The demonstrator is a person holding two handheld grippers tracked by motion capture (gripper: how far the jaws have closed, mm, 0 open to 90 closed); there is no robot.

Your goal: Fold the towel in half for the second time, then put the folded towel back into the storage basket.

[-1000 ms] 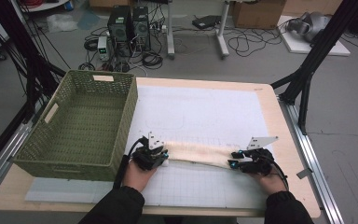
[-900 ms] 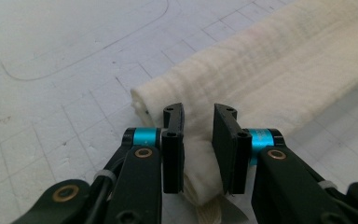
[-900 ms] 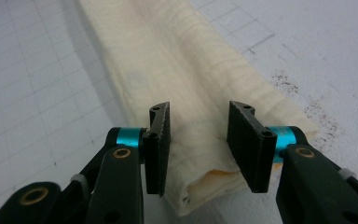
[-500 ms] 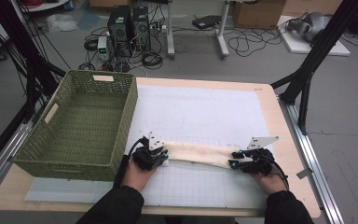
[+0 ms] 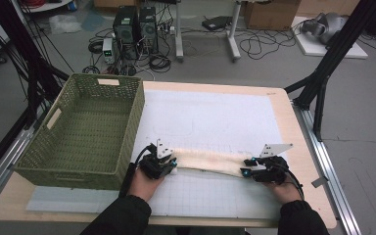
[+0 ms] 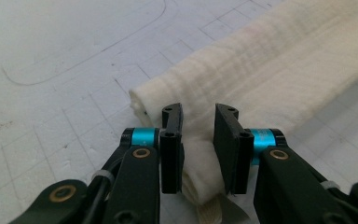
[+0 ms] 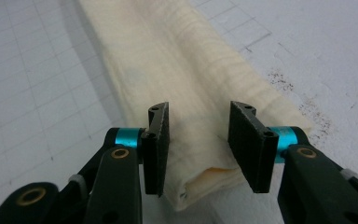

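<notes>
A long cream cloth (image 5: pixel 208 161), folded into a narrow strip, lies across the white grid mat (image 5: pixel 205 117) near the front of the table. My left gripper (image 5: pixel 172 164) is at its left end. In the left gripper view the jaws (image 6: pixel 198 116) stand close together and pinch a bunched fold of the cloth (image 6: pixel 270 70). My right gripper (image 5: pixel 246 167) is at the right end. In the right gripper view its jaws (image 7: pixel 198 112) stand wider apart and hold the layered end of the cloth (image 7: pixel 168 56) between the pads. The strip sags slightly between the two grippers.
A green woven basket (image 5: pixel 137 112) stands on the left part of the table, close to my left hand. The mat stretches bare behind the cloth to the table's far edge. Computers, cables and black stand legs are on the floor beyond.
</notes>
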